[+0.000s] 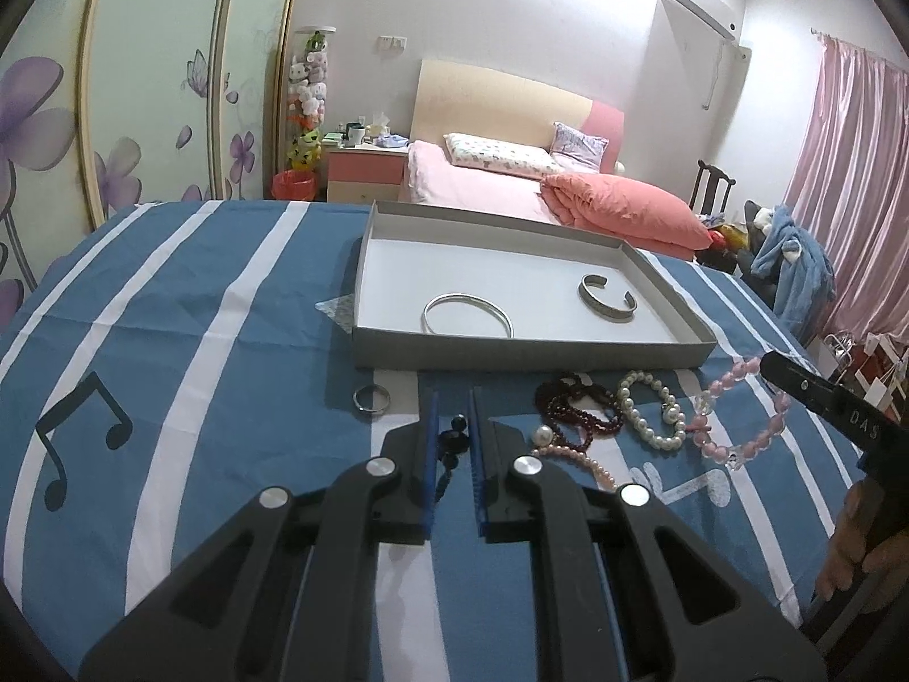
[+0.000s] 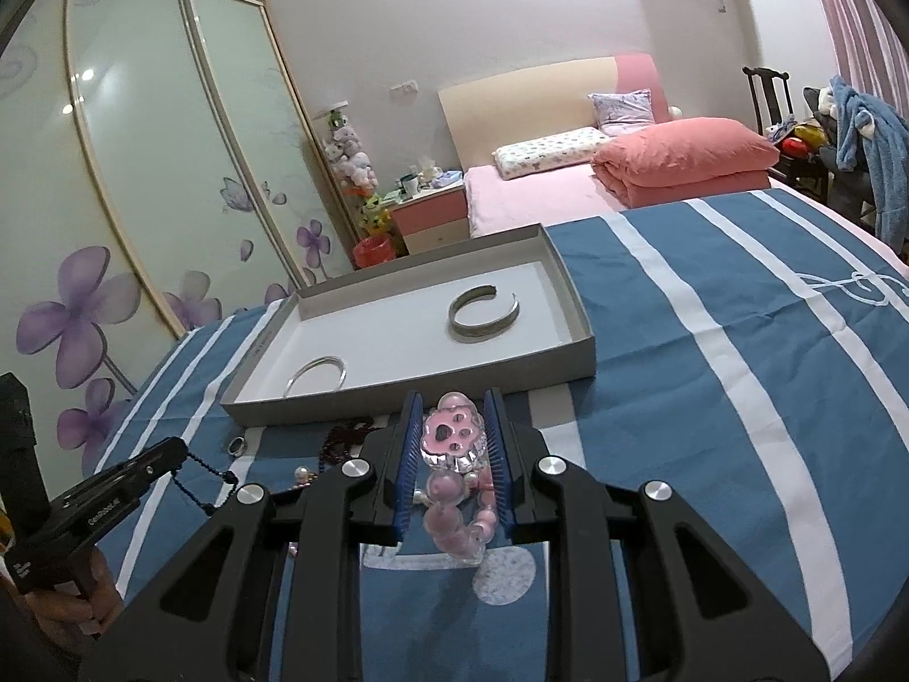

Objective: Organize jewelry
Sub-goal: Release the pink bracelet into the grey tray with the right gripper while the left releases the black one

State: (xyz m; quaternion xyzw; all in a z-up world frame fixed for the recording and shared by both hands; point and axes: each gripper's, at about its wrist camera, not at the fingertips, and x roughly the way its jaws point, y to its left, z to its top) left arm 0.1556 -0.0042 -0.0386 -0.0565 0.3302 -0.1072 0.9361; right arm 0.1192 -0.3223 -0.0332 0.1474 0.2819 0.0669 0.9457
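A grey tray (image 1: 511,349) lies on the blue striped cloth and holds a thin silver bangle (image 1: 467,314) and a silver cuff (image 1: 607,297). My left gripper (image 1: 453,403) is shut on a dark bead bracelet (image 1: 454,439), which hangs from it in the right wrist view (image 2: 199,477). My right gripper (image 2: 451,406) is shut on a pink bead bracelet (image 2: 451,435) with a paw charm, lifted just in front of the tray (image 2: 409,381). A white pearl bracelet (image 1: 653,406), a dark red bead strand (image 1: 574,406) and a silver ring (image 1: 372,399) lie on the cloth.
The cloth (image 1: 199,341) covers a table. A bed with pink bedding (image 1: 511,182), a nightstand (image 1: 363,170), wardrobe doors (image 1: 142,113) and a chair with clothes (image 1: 789,250) stand beyond it.
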